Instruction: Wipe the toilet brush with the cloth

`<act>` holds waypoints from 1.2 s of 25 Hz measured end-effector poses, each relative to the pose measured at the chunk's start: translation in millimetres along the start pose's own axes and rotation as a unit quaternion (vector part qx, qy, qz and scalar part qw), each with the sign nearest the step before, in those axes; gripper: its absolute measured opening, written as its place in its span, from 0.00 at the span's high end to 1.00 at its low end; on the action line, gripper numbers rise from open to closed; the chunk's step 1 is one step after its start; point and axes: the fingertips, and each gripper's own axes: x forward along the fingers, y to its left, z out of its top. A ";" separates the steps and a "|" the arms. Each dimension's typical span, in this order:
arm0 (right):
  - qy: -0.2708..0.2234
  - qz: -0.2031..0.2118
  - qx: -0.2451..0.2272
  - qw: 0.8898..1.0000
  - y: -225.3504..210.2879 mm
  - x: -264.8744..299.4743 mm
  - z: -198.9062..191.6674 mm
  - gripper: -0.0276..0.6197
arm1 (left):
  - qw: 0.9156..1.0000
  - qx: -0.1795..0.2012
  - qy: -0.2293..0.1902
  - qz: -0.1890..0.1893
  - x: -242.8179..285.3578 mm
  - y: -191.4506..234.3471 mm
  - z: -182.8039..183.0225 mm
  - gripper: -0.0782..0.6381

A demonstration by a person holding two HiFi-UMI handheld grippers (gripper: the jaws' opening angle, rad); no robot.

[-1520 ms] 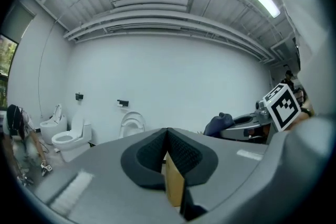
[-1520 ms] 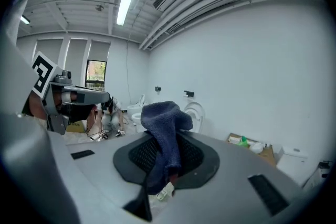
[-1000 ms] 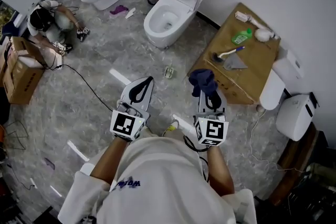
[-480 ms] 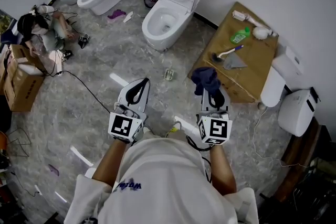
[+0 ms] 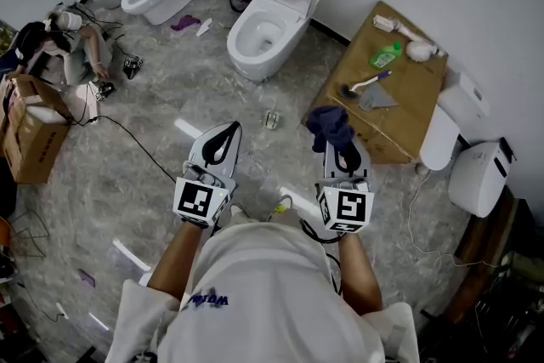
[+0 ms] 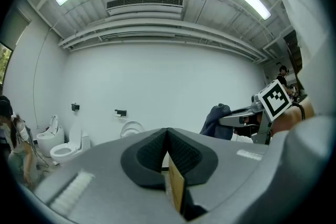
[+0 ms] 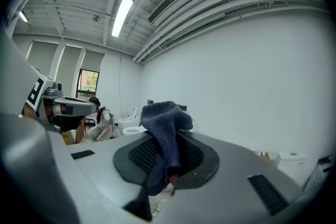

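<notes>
Floor [image 5: 161,123] is lying open ahead; right gripper [image 5: 338,144] is clamping cloth [image 5: 330,125] near the table [image 5: 406,110] edge, left gripper [image 5: 228,132] clenching nothing.

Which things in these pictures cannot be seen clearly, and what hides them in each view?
- Head view: the brush on the table is too small to tell if it is a toilet brush.
- Head view: the label of the green bottle is too small to read.
- Right gripper view: the cloth covers where the pads meet, hiding how deep the grip goes.
- Left gripper view: the table does not show.
</notes>
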 end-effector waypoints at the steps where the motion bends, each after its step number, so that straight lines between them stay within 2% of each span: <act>1: 0.001 0.000 -0.001 1.000 0.5 -0.2 -0.2 0.86 | 1.000 0.000 0.000 -0.001 -0.1 0.2 -0.3 0.89; 6: 0.006 -0.003 -0.004 1.000 3.7 -2.4 -1.0 0.86 | 1.000 -0.006 0.003 -0.003 -3.2 0.4 -3.1 0.89; 10: 0.006 -0.006 0.014 1.000 2.4 -3.2 -0.2 0.86 | 1.000 -0.002 0.004 -0.002 -3.6 1.6 -3.1 0.89; 30: 0.034 0.018 -0.013 0.999 -3.7 0.9 -18.5 0.86 | 1.000 -0.019 0.019 0.012 -4.9 -2.4 -22.1 0.89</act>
